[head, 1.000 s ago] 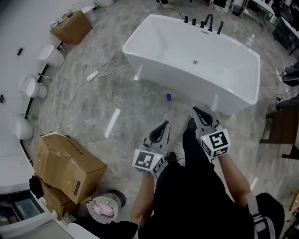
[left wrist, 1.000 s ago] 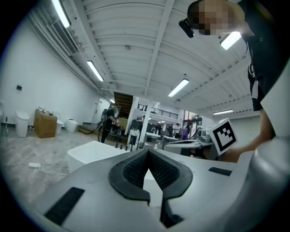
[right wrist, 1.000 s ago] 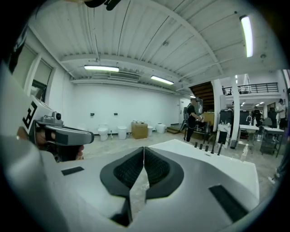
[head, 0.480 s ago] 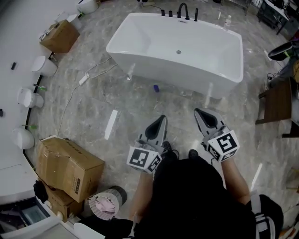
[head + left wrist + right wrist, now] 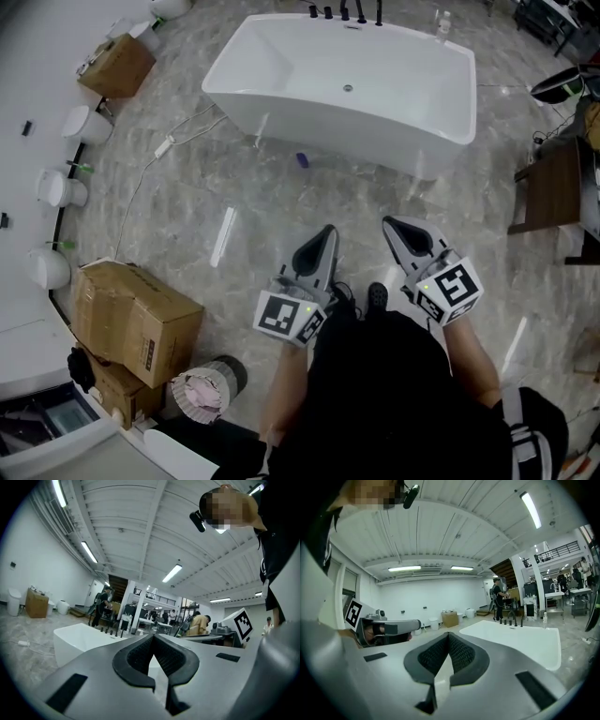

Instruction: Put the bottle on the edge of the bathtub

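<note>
A white bathtub (image 5: 281, 58) stands on the marble floor ahead of me, with black taps (image 5: 344, 12) at its far end. A small clear bottle (image 5: 442, 22) stands upright by the tub's far right corner; whether it rests on the rim I cannot tell. In the right gripper view the bottle (image 5: 544, 619) shows just beyond the tub (image 5: 520, 641). My left gripper (image 5: 327, 231) and right gripper (image 5: 388, 223) hang side by side over the floor, well short of the tub. Both are shut and hold nothing. The tub (image 5: 79, 639) also shows beyond the left gripper (image 5: 153, 636).
A small blue object (image 5: 302, 160) lies on the floor before the tub. A cable with a white adapter (image 5: 167, 146) runs left of it. Cardboard boxes (image 5: 131, 317) and a bin (image 5: 202, 394) stand at my left. A dark table (image 5: 548, 192) stands at the right.
The bathtub and bottle have slid up and left in the head view as the person moves. Both grippers stay shut, side by side, in front of the body.
</note>
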`<state>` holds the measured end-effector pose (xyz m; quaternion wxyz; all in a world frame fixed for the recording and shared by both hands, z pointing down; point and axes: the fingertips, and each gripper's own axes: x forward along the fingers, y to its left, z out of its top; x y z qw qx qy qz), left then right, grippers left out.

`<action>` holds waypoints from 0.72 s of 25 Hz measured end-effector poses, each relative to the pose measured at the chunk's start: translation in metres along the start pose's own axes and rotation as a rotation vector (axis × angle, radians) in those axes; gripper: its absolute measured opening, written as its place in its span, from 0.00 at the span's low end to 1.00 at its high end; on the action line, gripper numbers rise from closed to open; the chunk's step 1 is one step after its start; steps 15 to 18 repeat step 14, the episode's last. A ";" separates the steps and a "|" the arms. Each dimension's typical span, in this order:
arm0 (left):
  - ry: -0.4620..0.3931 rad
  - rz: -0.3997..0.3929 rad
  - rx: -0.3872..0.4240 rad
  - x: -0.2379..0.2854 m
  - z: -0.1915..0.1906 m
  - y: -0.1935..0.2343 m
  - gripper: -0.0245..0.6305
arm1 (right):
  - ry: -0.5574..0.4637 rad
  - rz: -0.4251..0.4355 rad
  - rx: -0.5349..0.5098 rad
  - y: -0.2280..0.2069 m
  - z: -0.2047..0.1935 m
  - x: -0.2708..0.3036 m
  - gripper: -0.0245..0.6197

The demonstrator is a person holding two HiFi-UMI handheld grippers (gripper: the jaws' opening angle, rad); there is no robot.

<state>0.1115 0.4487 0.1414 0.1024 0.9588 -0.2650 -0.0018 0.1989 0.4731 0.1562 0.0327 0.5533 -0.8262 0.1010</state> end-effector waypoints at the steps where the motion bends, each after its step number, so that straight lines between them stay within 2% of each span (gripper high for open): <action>1: 0.000 0.004 -0.002 -0.001 -0.002 0.000 0.05 | 0.001 0.005 0.001 0.000 -0.002 0.000 0.06; 8: 0.010 0.011 -0.013 -0.013 -0.016 -0.012 0.05 | 0.012 0.007 -0.006 0.008 -0.014 -0.012 0.06; 18: 0.013 0.005 -0.004 0.000 -0.028 -0.031 0.05 | 0.007 0.010 -0.008 -0.005 -0.024 -0.029 0.06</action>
